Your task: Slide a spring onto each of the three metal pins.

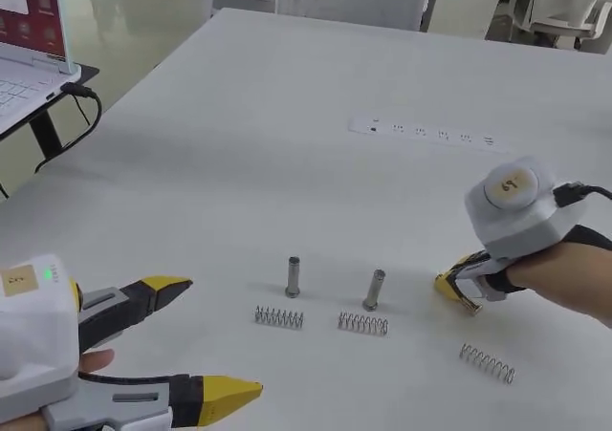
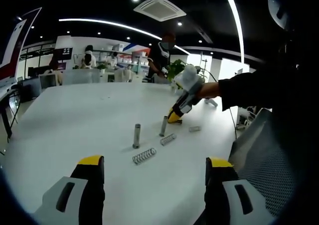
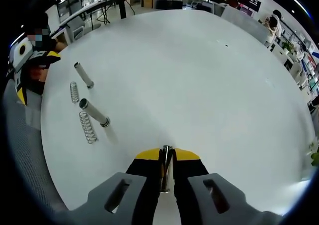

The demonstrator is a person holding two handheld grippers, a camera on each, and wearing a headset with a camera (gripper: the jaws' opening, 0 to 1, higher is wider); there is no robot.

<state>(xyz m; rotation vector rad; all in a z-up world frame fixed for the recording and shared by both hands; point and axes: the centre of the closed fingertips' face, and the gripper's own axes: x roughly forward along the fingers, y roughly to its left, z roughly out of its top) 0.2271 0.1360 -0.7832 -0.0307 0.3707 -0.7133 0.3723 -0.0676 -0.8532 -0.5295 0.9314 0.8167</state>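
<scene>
Two metal pins (image 1: 293, 276) (image 1: 374, 290) stand upright on the white table (image 1: 287, 163). A spring (image 1: 279, 317) lies in front of the left pin and another spring (image 1: 363, 324) in front of the right one. A third spring (image 1: 487, 362) lies further right. My right gripper (image 1: 459, 292) rests low on the table right of the pins. Its own view shows the right gripper (image 3: 167, 152) shut on a third metal pin (image 3: 166, 167). My left gripper (image 1: 206, 340) is open at the near left; the left gripper (image 2: 155, 161) faces the pins (image 2: 136, 135) (image 2: 163, 125) with nothing between its tips.
A white power strip (image 1: 421, 132) lies flat on the table beyond the pins. A laptop (image 1: 29, 39) sits on a side stand at the far left, with a cable hanging. Chairs stand past the table's far edge. People (image 2: 162, 55) are in the background.
</scene>
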